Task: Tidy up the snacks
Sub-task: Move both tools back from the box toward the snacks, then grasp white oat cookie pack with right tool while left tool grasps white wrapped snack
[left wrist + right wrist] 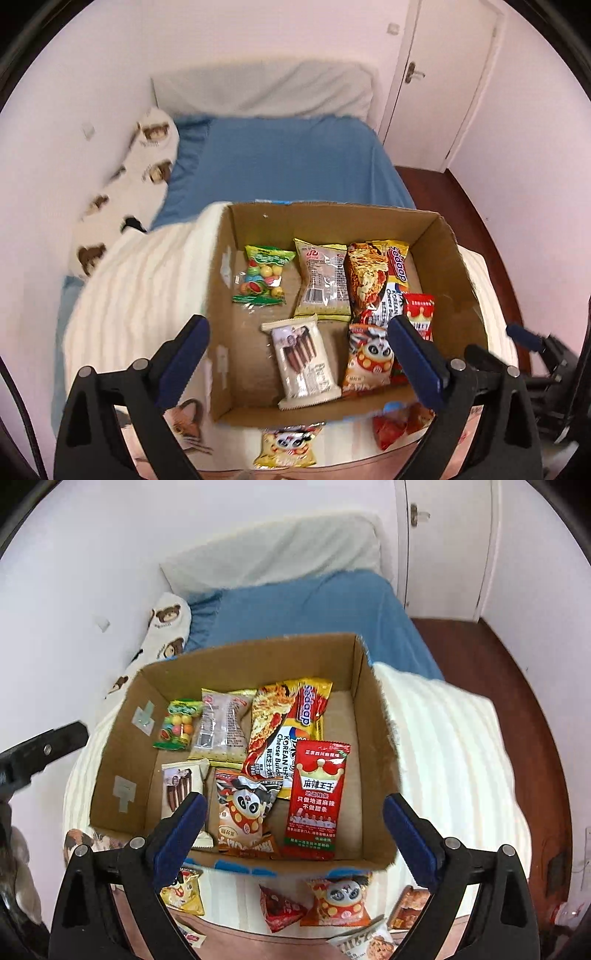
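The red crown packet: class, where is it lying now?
In the right wrist view, the red crown packet lies in the cardboard box, right of the panda packet, overlapping the noodle packet.

Even, soft indoor light; no hard shadows. Inside cardboard box [436,236] only faint shade along walls. Mild glare on glossy snack packets [317,794] in box. Strong fisheye distortion: black vignette at corners of both views, wall and door [443,74] beyond box bowed. Motion blur in left wrist view, worst on cream blanket [147,280] left of box and on box rim. Right wrist view sharper; print on packets legible.
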The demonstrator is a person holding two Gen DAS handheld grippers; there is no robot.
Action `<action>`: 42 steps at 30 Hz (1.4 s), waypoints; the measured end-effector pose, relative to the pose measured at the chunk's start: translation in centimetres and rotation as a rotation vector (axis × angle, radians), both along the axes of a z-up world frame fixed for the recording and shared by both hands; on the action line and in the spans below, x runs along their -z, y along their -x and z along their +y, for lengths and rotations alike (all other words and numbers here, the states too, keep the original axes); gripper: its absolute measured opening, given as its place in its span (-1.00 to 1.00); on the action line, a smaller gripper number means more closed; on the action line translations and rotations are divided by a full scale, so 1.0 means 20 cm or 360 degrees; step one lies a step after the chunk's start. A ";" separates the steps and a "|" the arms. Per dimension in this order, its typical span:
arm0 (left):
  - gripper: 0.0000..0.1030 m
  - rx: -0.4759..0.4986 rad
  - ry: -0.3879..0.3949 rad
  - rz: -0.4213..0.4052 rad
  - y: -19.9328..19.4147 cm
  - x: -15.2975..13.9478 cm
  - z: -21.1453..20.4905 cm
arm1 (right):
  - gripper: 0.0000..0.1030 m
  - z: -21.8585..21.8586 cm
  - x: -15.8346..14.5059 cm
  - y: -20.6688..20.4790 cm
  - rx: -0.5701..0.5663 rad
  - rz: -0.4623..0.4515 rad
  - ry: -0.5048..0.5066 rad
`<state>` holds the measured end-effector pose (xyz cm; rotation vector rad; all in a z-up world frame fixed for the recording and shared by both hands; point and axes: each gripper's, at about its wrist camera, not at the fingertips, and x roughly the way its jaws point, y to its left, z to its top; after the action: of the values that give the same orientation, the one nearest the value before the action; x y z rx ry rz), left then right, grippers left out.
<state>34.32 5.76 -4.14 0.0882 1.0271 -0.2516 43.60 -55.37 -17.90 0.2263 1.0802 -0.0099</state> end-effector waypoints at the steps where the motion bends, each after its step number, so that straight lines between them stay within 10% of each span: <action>1: 0.91 0.0002 -0.0009 -0.0036 0.05 -0.03 0.00 | 0.91 0.00 -0.03 0.03 -0.0002 -0.0031 0.0002; 14: 0.91 -0.0094 -0.0014 -0.0088 0.53 -0.07 0.11 | 0.91 0.04 -0.21 0.45 0.0011 -0.0217 -0.0096; 22: 0.91 -0.0241 -0.0090 0.0258 0.70 0.36 0.26 | 0.90 -0.15 0.17 0.65 0.0140 0.0062 -0.0162; 26: 0.91 -0.0291 -0.0149 0.0410 0.76 0.57 0.31 | 0.48 -0.24 0.43 0.70 0.0171 0.0258 -0.0267; 32: 0.91 -0.0340 -0.0166 0.0567 0.82 0.76 0.36 | 0.37 -0.31 0.77 0.74 0.0219 0.0472 -0.0290; 42: 0.91 -0.0148 -0.0345 0.0728 0.86 0.99 0.24 | 0.37 -0.12 0.74 0.78 -0.0038 0.0504 -0.0388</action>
<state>17.19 10.56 -23.85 0.1847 1.5083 -0.0737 28.09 -57.78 -32.69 0.4421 1.4004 0.1115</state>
